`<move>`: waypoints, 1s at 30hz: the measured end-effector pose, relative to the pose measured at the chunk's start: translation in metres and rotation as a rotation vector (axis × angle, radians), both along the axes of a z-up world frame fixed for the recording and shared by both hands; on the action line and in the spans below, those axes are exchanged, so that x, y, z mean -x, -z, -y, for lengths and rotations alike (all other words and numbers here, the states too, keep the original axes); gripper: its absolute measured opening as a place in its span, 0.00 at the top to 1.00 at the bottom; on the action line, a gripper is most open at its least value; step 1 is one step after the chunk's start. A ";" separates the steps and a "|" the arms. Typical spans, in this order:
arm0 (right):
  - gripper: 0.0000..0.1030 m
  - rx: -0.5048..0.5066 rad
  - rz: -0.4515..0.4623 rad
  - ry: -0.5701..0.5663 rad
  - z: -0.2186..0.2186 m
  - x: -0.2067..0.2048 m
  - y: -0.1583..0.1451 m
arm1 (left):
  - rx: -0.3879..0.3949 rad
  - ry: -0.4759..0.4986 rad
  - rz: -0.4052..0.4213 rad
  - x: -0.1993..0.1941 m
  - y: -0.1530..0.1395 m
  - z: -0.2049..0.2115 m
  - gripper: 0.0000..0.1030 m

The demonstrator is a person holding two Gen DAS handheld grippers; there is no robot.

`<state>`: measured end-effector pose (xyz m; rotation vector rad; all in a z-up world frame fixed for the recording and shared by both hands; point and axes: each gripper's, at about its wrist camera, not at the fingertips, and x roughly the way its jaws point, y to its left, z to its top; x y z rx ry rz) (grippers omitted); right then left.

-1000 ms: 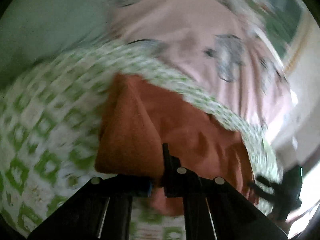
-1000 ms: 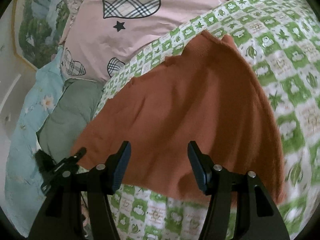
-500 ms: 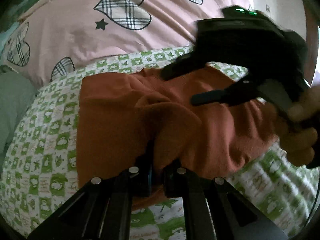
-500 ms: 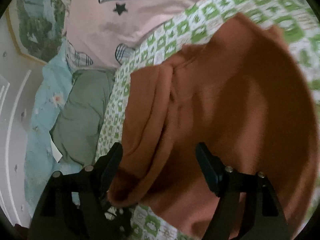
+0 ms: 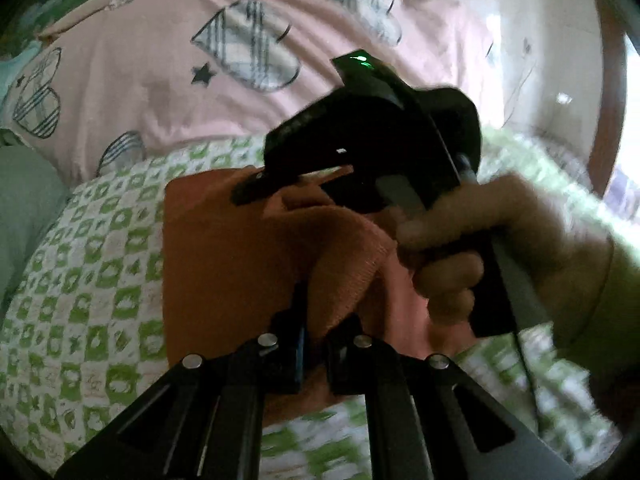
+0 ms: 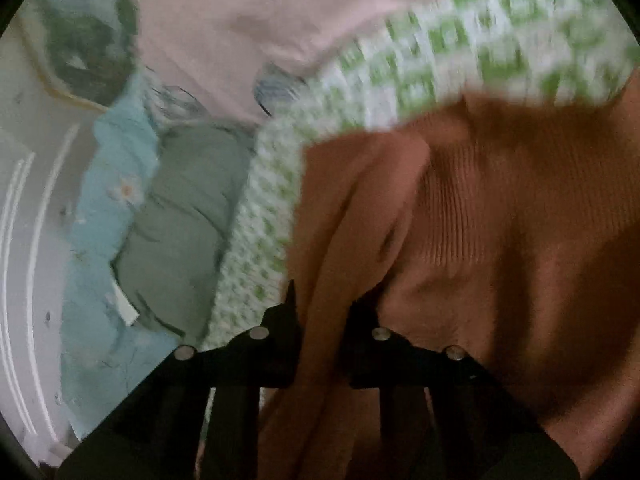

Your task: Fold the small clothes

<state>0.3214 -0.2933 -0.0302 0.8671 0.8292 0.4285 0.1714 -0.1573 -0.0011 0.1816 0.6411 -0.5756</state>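
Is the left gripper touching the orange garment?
Touching. The left wrist view shows the left gripper with its fingers pinched on a fold of the orange garment.

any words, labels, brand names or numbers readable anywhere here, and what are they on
None can be read.
The white tag on the grey-green cloth is too blurred to show print.
The pink cover bears only plaid hearts and a star, the green checked sheet only small pictures.

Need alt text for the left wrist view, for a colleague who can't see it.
The left gripper is shut on a fold of the orange garment, which lies on a green-checked blanket. The right gripper, held in a hand, reaches over the garment.
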 end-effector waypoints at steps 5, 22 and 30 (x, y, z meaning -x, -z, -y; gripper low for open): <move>0.83 0.140 0.102 0.094 0.041 0.047 -0.045 | 0.069 0.107 0.001 0.013 -0.023 0.043 0.94; 0.83 0.327 -0.058 0.194 0.104 0.086 0.016 | 0.017 0.221 -0.218 0.002 0.043 0.118 0.87; 0.78 0.365 -0.085 0.289 0.110 0.114 0.017 | 0.078 0.226 -0.258 0.030 0.028 0.061 0.55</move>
